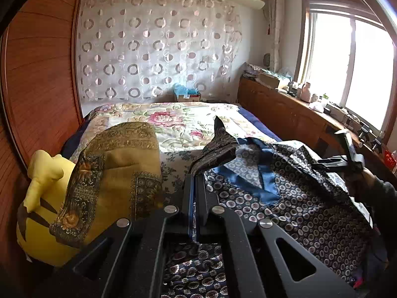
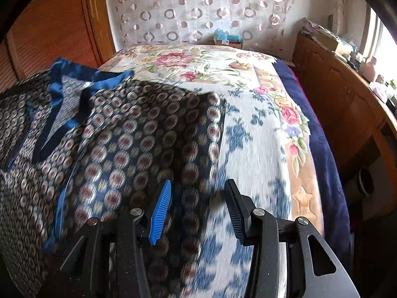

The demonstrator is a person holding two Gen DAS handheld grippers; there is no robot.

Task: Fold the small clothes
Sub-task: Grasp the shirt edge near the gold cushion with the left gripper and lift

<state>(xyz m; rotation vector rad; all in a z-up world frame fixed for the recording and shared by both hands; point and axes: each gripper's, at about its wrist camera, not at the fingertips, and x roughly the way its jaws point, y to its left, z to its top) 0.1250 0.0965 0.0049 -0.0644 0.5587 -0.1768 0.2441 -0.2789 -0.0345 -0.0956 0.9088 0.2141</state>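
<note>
Two hand-held grippers, left (image 1: 196, 181) pinching one patterned garment (image 1: 297, 198), right (image 2: 197, 198) open

We see bright daylight pour in from the window (image 1: 347, 57), which glows plain white. Near it, edges bend and corners go dark. The patterned cloth (image 2: 139, 149) looks smeared and blurry.
</note>
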